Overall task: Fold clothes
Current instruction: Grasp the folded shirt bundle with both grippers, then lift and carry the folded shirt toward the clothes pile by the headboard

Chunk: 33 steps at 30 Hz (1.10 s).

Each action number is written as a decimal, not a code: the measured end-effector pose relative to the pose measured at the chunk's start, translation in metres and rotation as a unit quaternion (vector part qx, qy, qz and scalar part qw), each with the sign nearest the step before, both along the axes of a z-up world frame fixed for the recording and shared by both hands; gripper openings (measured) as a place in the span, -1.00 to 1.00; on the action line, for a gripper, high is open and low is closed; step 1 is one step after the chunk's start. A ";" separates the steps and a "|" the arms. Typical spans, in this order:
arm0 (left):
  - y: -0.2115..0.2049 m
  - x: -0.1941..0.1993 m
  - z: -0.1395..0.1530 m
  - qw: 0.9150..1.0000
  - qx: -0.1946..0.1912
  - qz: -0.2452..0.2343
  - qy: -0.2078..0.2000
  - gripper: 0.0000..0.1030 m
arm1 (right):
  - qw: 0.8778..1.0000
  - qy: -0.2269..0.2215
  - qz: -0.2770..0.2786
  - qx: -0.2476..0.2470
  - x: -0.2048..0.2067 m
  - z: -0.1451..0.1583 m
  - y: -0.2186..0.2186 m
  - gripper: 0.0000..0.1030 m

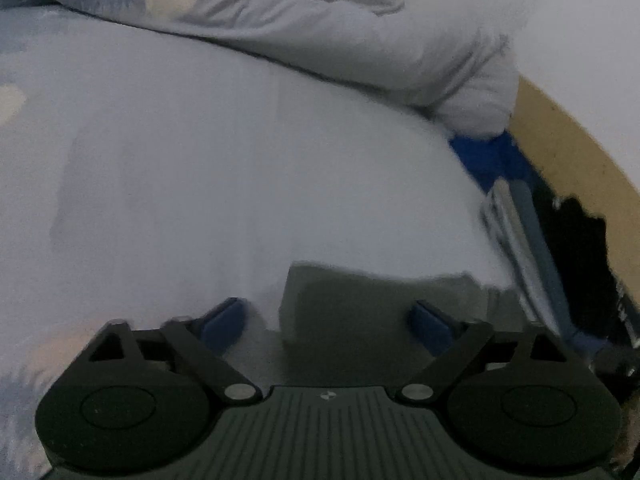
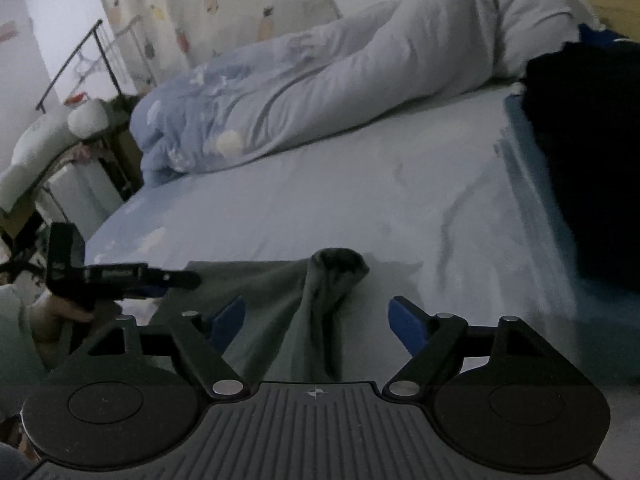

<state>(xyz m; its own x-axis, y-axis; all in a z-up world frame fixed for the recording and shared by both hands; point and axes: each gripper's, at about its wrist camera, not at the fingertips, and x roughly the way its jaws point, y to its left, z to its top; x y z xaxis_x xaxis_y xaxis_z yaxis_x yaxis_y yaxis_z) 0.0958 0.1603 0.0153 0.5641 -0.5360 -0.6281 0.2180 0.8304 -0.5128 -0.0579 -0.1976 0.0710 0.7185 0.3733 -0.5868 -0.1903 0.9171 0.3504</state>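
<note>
A grey garment (image 2: 276, 312) lies on the pale blue bed sheet (image 2: 320, 200) near its front edge, with a bunched ridge (image 2: 338, 270) standing up in the middle. My right gripper (image 2: 318, 318) is open just above it; the ridge rises between the blue pads (image 2: 228, 316) without touching them. In the right wrist view, a hand (image 2: 60, 316) holds my left gripper (image 2: 172, 278) over the garment's left edge. In the left wrist view the left gripper (image 1: 328, 320) is open, its pads (image 1: 224, 320) apart over a corner of the grey garment (image 1: 360, 300).
A rumpled light blue duvet (image 2: 320, 80) lies across the back of the bed. A dark pile of clothing (image 2: 580, 160) sits at the right edge. A fruit-print curtain (image 2: 192, 12) and a metal rack (image 2: 100, 60) stand beyond the bed's left side.
</note>
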 end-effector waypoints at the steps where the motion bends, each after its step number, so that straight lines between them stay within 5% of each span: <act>1: 0.003 0.003 -0.003 1.000 -0.020 0.001 0.005 -0.27 | 1.000 0.003 0.004 -0.002 0.005 -0.002 0.002 0.61; 4: 0.009 -0.002 -0.006 0.999 -0.042 -0.002 -0.009 -0.50 | 1.000 0.011 0.006 -0.007 0.024 -0.008 0.007 0.61; 11: 0.037 -0.017 -0.028 0.993 -0.111 0.037 -0.014 -0.53 | 0.998 0.057 0.037 0.013 0.070 -0.034 0.009 0.63; 16: 0.045 -0.019 -0.030 0.985 -0.170 0.005 -0.012 -0.04 | 0.993 0.085 0.063 0.059 0.100 -0.055 0.008 0.63; 21: 0.030 -0.014 -0.026 0.990 -0.133 -0.042 -0.023 0.12 | 0.990 0.067 0.127 0.009 0.108 -0.058 0.028 0.62; 23: 0.025 -0.012 -0.025 0.993 -0.107 -0.041 -0.026 -0.27 | 0.989 0.054 0.136 -0.006 0.107 -0.060 0.031 0.59; 25: 0.022 -0.016 -0.022 0.995 -0.088 -0.040 -0.032 -0.50 | 0.992 0.050 0.118 0.010 0.108 -0.061 0.025 0.13; 26: 0.018 -0.019 -0.018 0.995 -0.077 -0.041 -0.040 -0.51 | 0.992 0.053 0.110 0.015 0.107 -0.060 0.023 -0.26; 29: 0.009 -0.031 0.004 0.996 -0.051 -0.042 -0.067 -0.55 | 0.994 0.040 0.106 0.001 0.101 -0.054 0.029 -0.54; 33: -0.001 -0.064 0.057 0.991 -0.032 -0.051 -0.123 -0.56 | 0.995 -0.028 0.087 -0.031 0.068 -0.014 0.038 -0.62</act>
